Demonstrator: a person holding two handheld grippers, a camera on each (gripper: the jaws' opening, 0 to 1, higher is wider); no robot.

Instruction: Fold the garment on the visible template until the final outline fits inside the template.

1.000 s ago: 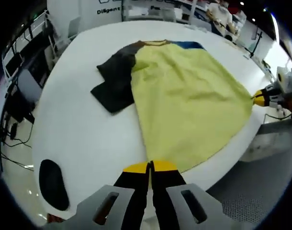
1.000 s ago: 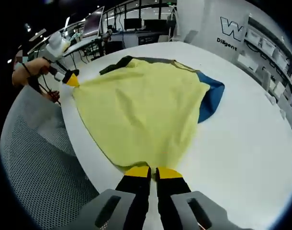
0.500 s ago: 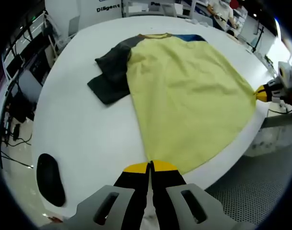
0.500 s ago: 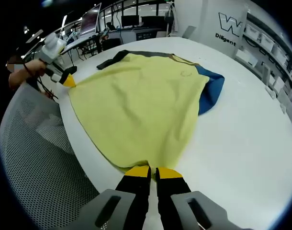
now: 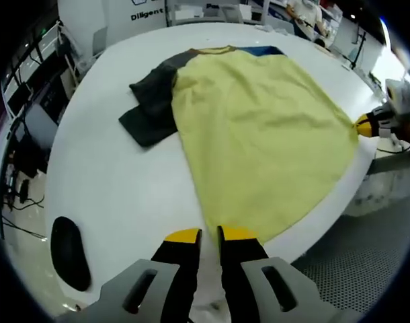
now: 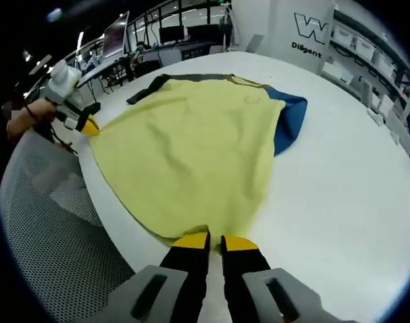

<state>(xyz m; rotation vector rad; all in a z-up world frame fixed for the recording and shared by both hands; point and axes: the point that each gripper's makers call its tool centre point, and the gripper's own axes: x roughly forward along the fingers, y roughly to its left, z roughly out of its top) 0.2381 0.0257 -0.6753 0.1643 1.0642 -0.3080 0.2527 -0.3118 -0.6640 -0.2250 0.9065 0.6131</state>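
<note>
1. The garment (image 5: 259, 134), a yellow shirt with one dark sleeve (image 5: 151, 108) and one blue sleeve (image 6: 289, 124), lies spread flat on the white tabletop (image 5: 111, 195), its hem toward the tabletop's near edge, likely for a first fold.
2. The left tongs (image 5: 210, 235) stand slightly apart at the hem's corner, apparently clamping nothing.
3. The right tongs (image 6: 214, 241) sit nearly together at the hem's other corner; whether cloth is pinched, I cannot tell.
4. No template outline is discernible.
</note>
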